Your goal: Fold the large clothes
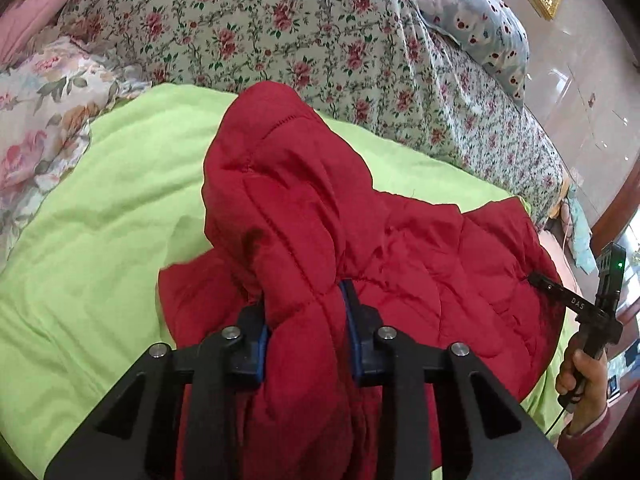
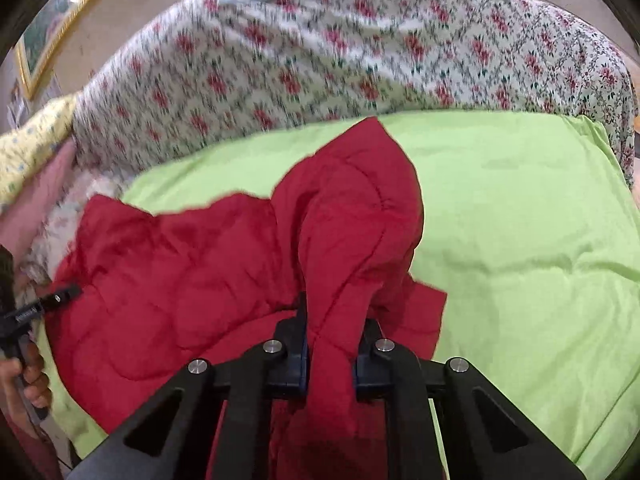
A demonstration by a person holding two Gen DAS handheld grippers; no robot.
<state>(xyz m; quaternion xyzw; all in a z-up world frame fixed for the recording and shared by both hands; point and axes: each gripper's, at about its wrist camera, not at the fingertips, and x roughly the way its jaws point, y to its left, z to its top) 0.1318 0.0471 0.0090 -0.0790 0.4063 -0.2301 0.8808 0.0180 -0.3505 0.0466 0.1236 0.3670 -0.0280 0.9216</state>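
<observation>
- Left tool (image 1: 306, 320) pinches one bunch of the red coat (image 1: 420, 276); right tool (image 2: 332, 336) pinches another.
- Coat stretches sideways between them — on the green blanket (image 1: 92, 248).
- Bed (image 1: 280, 40) lies beyond — fold forward.

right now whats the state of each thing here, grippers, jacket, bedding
left gripper: shut on a fold of the red jacket
right gripper: shut on another fold of it
red jacket: quilted, bunched up and raised at both grips, the rest lying on the green blanket
green blanket: spread under the jacket, lightly wrinkled
floral sheet: rumpled behind the blanket
</observation>
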